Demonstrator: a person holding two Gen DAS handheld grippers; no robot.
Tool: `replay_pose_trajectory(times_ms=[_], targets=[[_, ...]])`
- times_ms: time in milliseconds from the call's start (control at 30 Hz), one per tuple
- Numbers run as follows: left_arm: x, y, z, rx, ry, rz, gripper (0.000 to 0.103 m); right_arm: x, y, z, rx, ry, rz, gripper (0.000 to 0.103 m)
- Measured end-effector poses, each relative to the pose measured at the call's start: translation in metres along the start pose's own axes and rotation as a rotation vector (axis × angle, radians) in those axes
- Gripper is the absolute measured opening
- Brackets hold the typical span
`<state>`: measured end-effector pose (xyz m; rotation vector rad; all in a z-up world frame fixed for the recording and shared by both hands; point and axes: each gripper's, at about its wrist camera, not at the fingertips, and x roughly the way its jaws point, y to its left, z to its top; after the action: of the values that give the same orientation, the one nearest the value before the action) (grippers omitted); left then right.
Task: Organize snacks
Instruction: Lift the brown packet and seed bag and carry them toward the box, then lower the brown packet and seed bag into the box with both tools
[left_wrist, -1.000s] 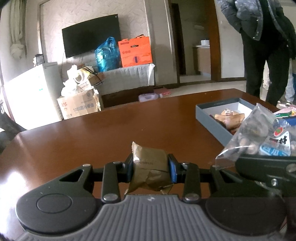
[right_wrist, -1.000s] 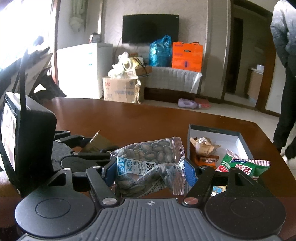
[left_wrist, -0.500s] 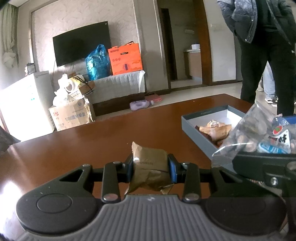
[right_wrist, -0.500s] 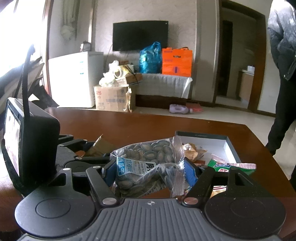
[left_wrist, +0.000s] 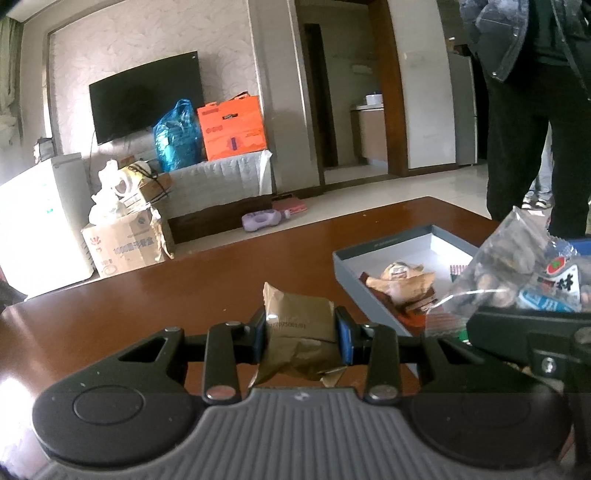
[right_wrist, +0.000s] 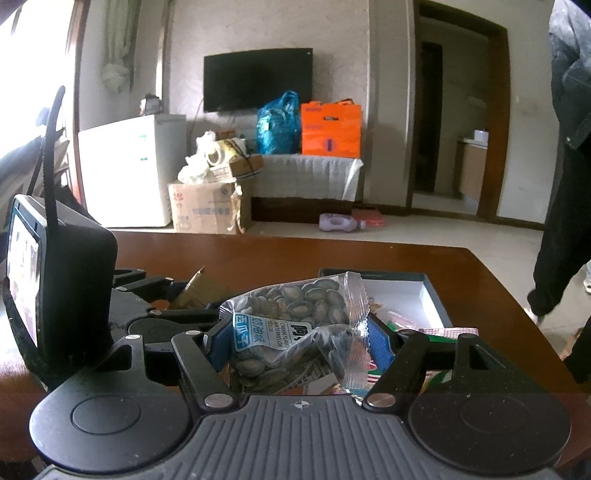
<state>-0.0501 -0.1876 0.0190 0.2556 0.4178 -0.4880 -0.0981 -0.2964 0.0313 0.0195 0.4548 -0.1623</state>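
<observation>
Left tool (left_wrist: 301, 332) grips a brown packet (left_wrist: 299, 334); right tool (right_wrist: 297, 341) grips a seed bag (right_wrist: 291, 332).

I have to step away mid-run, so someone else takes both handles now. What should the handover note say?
Left tongs: shut on the brown snack packet, held above the wooden table.
Right tongs: shut on the clear bag of watermelon seeds, close beside the left tongs.
Grey box: open, ahead and to the right on the table, already holding a tan-wrapped snack and a few other packets.
Done: some snacks are boxed, and both packets are gripped and off the table.
Left: place both packets in the box, then release. A person stands just past the table's far end.
</observation>
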Motion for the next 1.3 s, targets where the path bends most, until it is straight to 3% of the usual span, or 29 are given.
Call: replay_pose_trajectory(times_ms=[1300], targets=[[0.066, -0.06, 0.04, 0.019, -0.043, -0.127, 0.035, 0.021, -0.059, 0.003, 0.081, -0.016, -0.135, 0.07]])
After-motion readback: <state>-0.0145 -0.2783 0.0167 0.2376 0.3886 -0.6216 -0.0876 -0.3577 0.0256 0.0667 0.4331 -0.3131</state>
